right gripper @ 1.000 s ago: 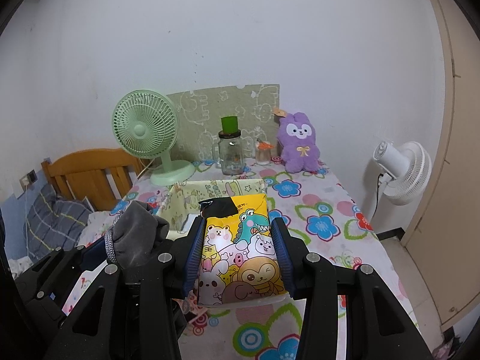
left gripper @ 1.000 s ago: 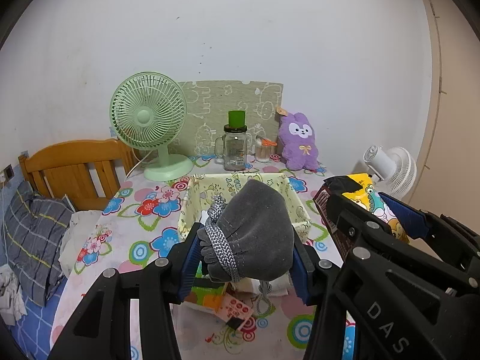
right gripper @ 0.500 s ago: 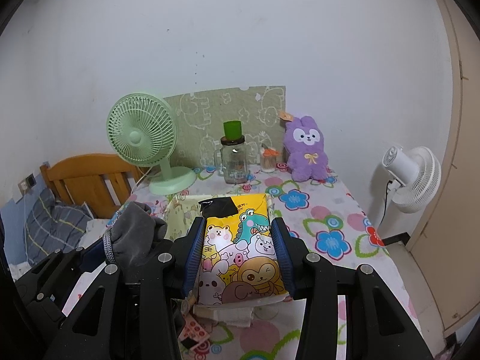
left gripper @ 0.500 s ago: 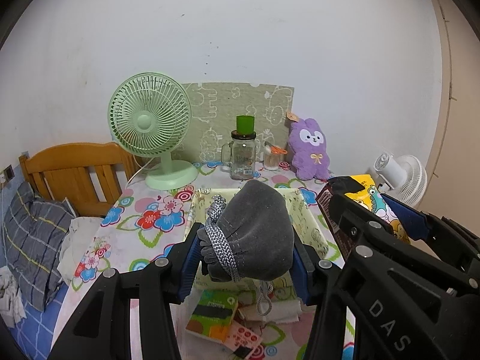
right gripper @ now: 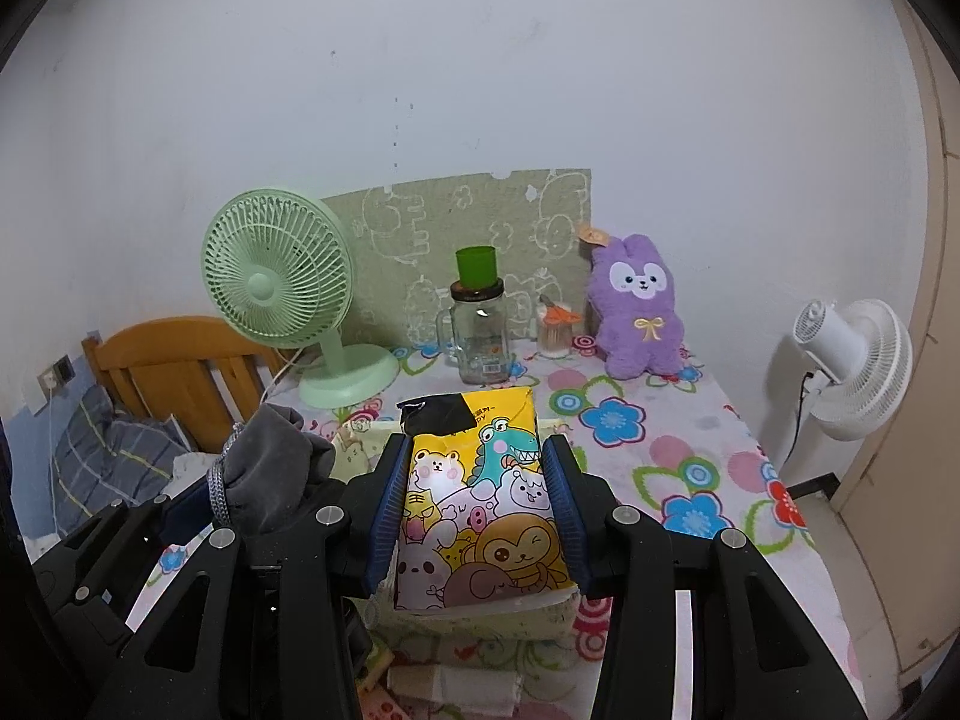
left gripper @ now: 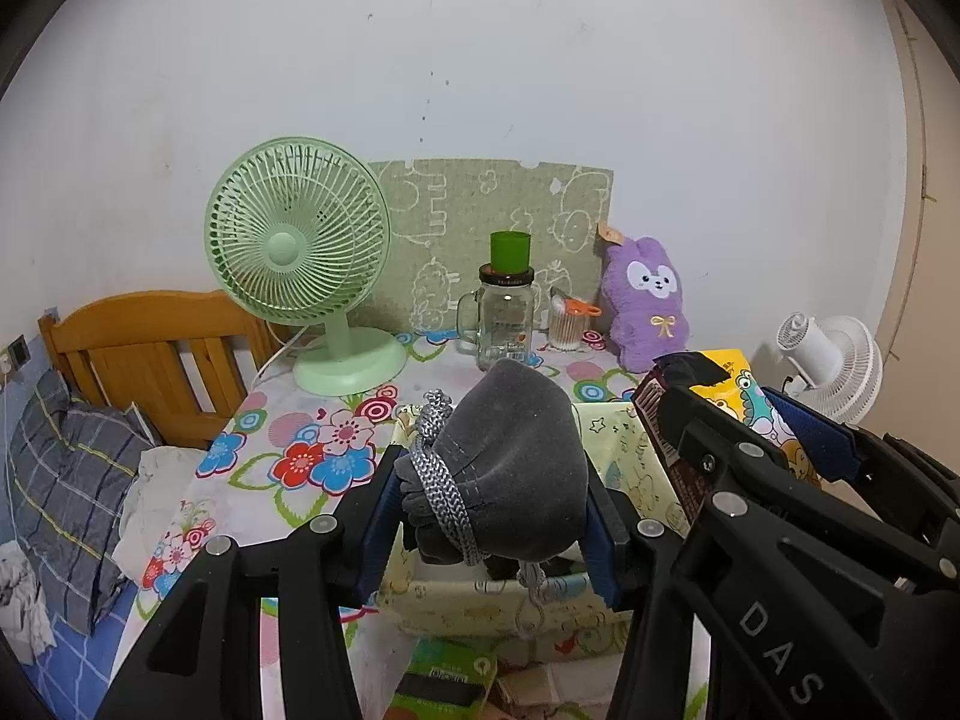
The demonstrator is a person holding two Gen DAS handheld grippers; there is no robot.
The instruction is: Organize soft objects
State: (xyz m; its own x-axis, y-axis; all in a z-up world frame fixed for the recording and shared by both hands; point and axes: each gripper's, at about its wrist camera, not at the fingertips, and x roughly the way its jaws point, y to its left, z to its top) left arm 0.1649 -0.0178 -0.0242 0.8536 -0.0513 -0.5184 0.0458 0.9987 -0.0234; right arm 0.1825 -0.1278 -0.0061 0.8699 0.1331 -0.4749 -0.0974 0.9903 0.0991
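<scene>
The left claw (left gripper: 492, 498) grips a grey pouch (left gripper: 510, 468) between its blue pads, cord wound round the neck. The right claw (right gripper: 474, 516) clamps a cartoon pack (right gripper: 480, 510) the same way. Both loads hang over the pale bin (left gripper: 630, 456), whose near wall sits just under the pouch and whose rim shows behind the pack.

What has changed: both claws have travelled forward across the table (right gripper: 690, 456). A second ago the bin lay ahead of the pouch with its whole rim in sight; now the pouch covers most of its mouth and the near wall has dropped low in the left view. The green fan (left gripper: 297, 258), jar (left gripper: 504, 324) and purple plush (left gripper: 651, 306) loom larger. Neither grip has altered.

That likely means the carry is nearly done, and lowering and letting go into the bin comes next. A green packet (left gripper: 444, 678) and cards lie on the table before the bin, outside it.
</scene>
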